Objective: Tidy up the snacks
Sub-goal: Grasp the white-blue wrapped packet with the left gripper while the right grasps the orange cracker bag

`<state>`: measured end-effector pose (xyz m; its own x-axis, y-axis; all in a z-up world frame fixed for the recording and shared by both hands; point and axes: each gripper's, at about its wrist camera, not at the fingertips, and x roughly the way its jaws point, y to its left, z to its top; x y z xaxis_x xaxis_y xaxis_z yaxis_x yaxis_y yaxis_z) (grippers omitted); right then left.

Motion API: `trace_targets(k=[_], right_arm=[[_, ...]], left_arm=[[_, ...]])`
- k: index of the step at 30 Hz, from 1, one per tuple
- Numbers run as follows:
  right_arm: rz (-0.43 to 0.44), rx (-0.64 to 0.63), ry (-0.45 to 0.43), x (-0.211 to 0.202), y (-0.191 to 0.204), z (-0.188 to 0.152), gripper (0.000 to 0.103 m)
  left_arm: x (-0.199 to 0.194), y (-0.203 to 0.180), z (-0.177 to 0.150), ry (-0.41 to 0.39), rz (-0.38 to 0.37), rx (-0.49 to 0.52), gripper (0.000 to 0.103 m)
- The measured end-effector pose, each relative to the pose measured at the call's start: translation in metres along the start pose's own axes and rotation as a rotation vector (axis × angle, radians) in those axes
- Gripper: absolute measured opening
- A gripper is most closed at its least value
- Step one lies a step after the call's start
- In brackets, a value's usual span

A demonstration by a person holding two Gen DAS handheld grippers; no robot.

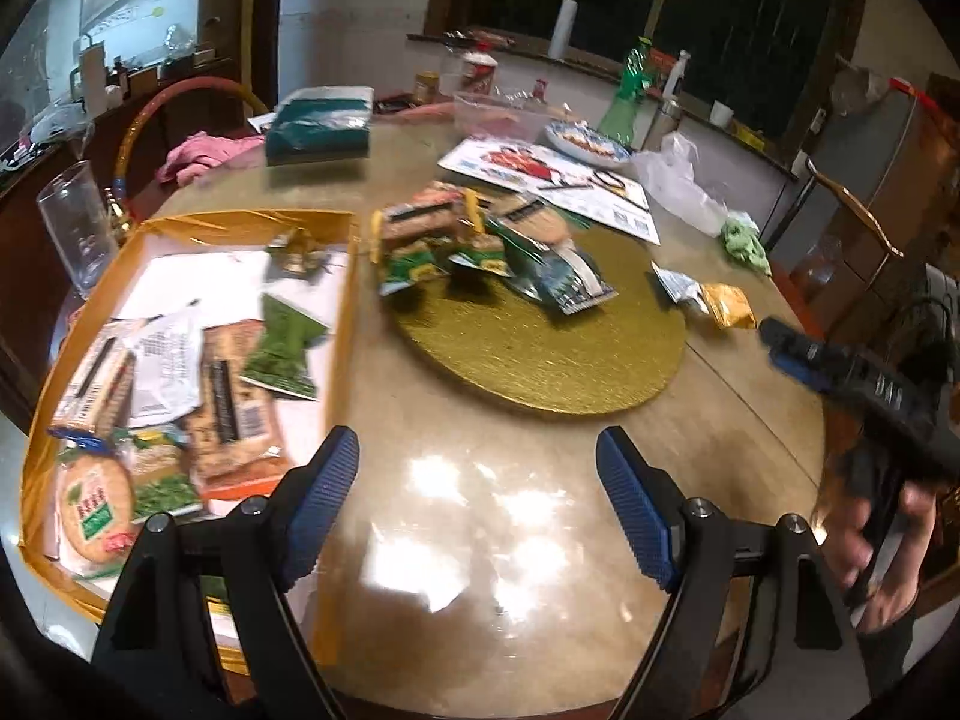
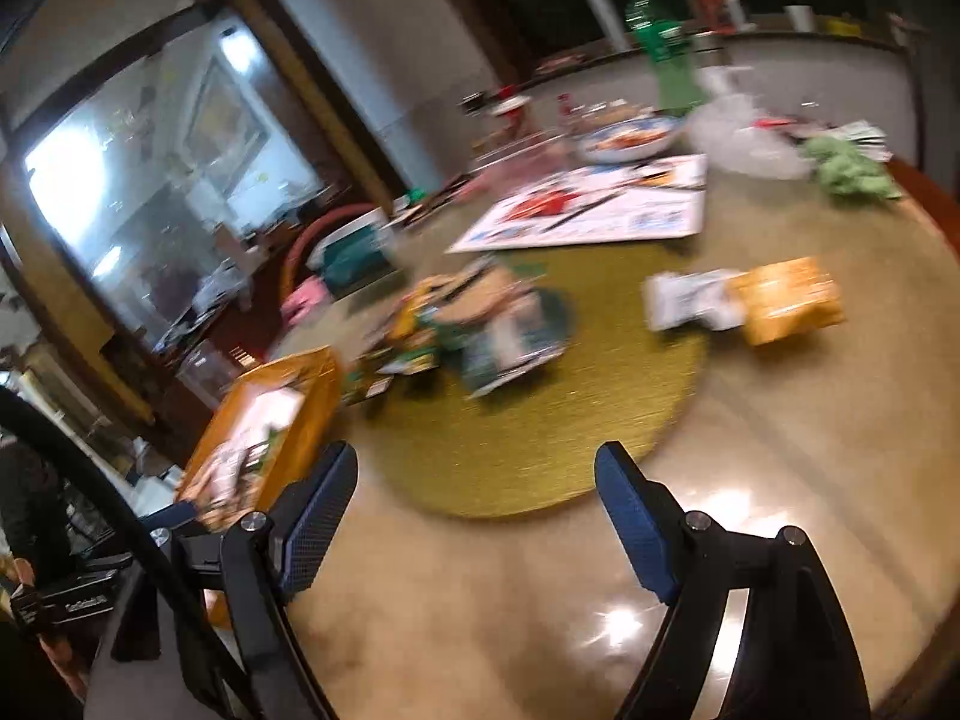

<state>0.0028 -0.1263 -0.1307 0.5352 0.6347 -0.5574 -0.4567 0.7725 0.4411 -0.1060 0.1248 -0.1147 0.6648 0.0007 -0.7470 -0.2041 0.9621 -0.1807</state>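
Note:
An orange box [image 1: 345, 324] at the table's left holds several snack packets, among them a round cracker pack [image 1: 96, 507] and a green packet [image 1: 282, 348]. More snack packets [image 1: 480, 240] lie heaped on the round gold mat [image 1: 540, 354]. A white packet [image 1: 675, 285] and a yellow packet [image 1: 729, 305] lie to the right of the mat. My left gripper [image 1: 477, 510] stands open over bare tabletop, nothing between its blue pads. My right gripper [image 2: 474, 531] is open too, empty, above the table's near edge; it also shows at the right [image 1: 774, 339] in the left wrist view. The right wrist view is blurred.
A glass [image 1: 75, 225] stands left of the box. Behind the mat lie a printed sheet [image 1: 552, 180], a teal box [image 1: 318, 129], a patterned bowl [image 1: 585, 141], a plastic bag [image 1: 678, 180], a green cloth [image 1: 744, 240] and a green bottle [image 1: 627, 96]. A chair [image 1: 852, 222] stands at right.

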Motion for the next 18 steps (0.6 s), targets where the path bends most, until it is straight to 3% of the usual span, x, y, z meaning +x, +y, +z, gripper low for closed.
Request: trace_targets(k=[3, 7, 10, 13, 16, 18], right_arm=[[-0.030, 0.067, 0.025, -0.002, -0.043, 0.029, 0.082], [-0.176, 0.073, 0.028, 0.016, -0.085, 0.069, 0.082], [-0.259, 0.092, 0.091, 0.050, -0.110, 0.092, 0.082], [-0.326, 0.084, 0.132, 0.077, -0.123, 0.096, 0.082], [-0.286, 0.087, 0.187, 0.092, -0.124, 0.086, 0.082], [-0.349, 0.043, 0.183, 0.094, -0.117, 0.075, 0.082]], left_arm=[[0.002, -0.016, -0.002, 0.016, -0.011, 0.022, 0.082], [0.002, -0.031, -0.005, 0.018, -0.009, 0.048, 0.082], [0.001, -0.036, -0.009, 0.027, -0.008, 0.057, 0.082], [-0.001, -0.037, -0.010, 0.022, 0.001, 0.063, 0.082], [0.000, -0.033, -0.012, 0.034, -0.003, 0.044, 0.082], [0.003, -0.033, -0.012, 0.047, -0.003, 0.044, 0.082]])
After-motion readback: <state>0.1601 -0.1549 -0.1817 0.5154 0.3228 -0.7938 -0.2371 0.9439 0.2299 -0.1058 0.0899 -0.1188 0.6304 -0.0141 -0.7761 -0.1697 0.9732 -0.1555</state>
